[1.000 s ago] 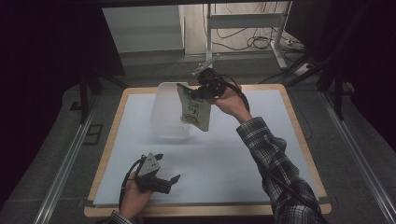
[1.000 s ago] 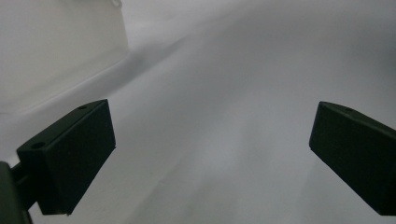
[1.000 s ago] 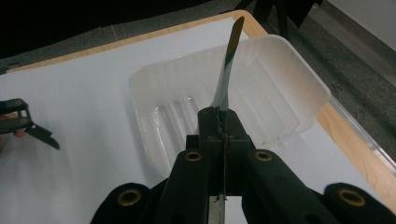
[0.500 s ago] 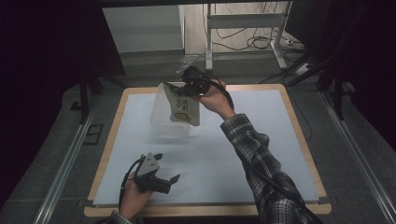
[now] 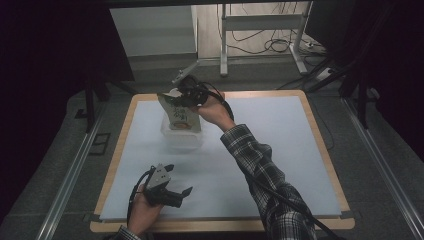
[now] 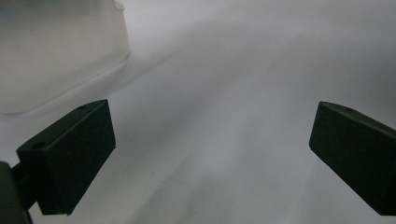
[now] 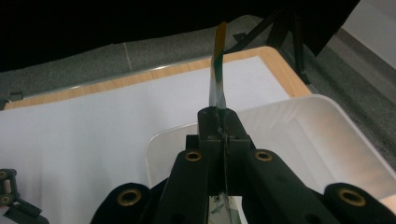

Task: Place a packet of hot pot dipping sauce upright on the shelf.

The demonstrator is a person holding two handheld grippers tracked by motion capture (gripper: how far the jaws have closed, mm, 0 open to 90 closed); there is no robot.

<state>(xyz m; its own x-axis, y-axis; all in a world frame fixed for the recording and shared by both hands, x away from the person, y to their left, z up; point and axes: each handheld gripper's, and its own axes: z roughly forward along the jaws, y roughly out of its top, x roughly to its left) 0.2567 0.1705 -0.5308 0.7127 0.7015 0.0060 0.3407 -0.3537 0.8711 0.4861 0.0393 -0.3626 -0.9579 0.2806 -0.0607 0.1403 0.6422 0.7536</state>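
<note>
Right gripper (image 5: 176,96) is clamping the green-and-cream printed foil pouch (image 5: 181,116) by its top edge.
Pouch is hanging over the translucent white plastic tub (image 5: 181,140); left gripper (image 5: 179,190) is resting on white tabletop (image 5: 280,125), jaws wide, nothing between.

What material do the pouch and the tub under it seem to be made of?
Pouch: likely thin printed plastic film or foil laminate, slightly glossy; the right gripper view shows it edge-on, flat as a sheet, pinched between the jaws. Tub: probably translucent, frosted plastic; its walls look milky and let the white table cover show through, with rounded moulded corners.
</note>
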